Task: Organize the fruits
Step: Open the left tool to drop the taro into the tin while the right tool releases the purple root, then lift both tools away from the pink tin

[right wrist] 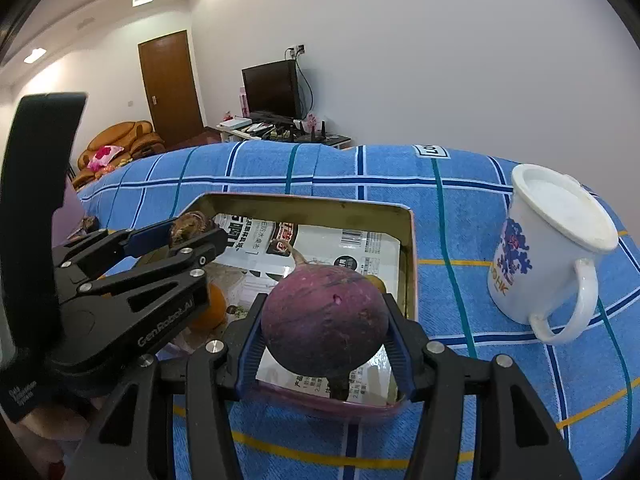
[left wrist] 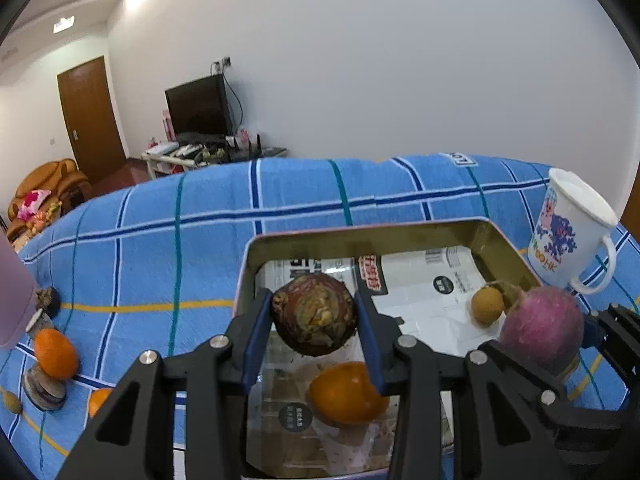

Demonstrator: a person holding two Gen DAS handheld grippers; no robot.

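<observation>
My left gripper [left wrist: 314, 316] is shut on a dark brown, rough round fruit [left wrist: 314, 314] and holds it over the metal tray [left wrist: 360, 234]. An orange [left wrist: 346, 392] and a small tan fruit [left wrist: 487, 305] lie in the tray. My right gripper [right wrist: 325, 328] is shut on a purple round root vegetable [right wrist: 325, 320] above the tray's near edge [right wrist: 320, 402]. It shows at the right of the left wrist view [left wrist: 542, 330]. The left gripper shows at the left of the right wrist view [right wrist: 192, 236].
A white mug [right wrist: 554, 248] with a blue print stands right of the tray on the blue checked cloth [right wrist: 480, 380]. On the cloth at the left lie an orange [left wrist: 55, 353], shells [left wrist: 44, 392] and a dark fruit [left wrist: 48, 300]. A pink object [left wrist: 12, 296] stands at the left edge.
</observation>
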